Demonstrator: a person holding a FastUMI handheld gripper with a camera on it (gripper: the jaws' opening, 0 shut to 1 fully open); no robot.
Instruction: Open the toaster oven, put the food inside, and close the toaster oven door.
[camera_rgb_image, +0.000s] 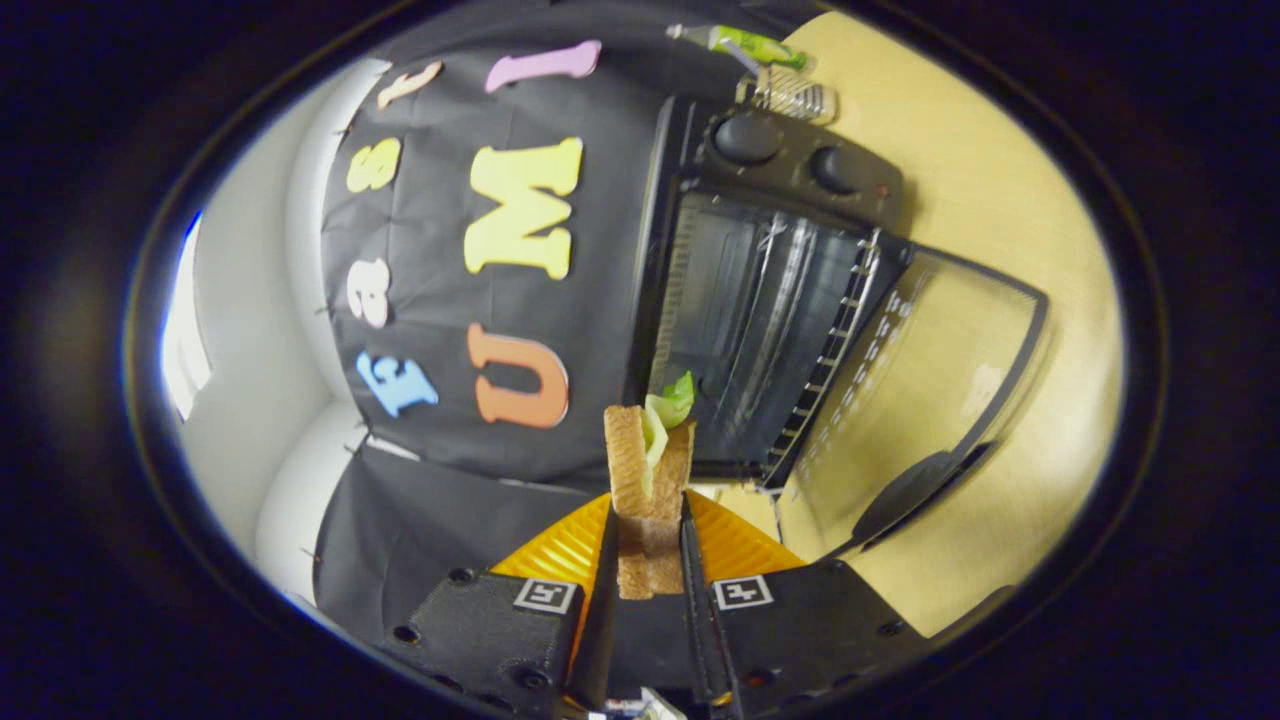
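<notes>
Partly hiding the sandwich's (648, 480) lower end, the fingers (604, 590) are clamping it before the open toaster oven (760, 330) sitting on the pale counter (1000, 180).

Recording booth: cloth wall (450, 500), toaster oven (760, 300) on wooden table (1000, 200).

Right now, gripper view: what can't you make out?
- Sandwich: lower end hidden between the gripper jaws.
- Toaster oven: interior dark and motion-blurred; rack details unclear.
- Open glass door: handle seen through glass, shape vague.
- Green object beyond the oven: too small to identify.
</notes>
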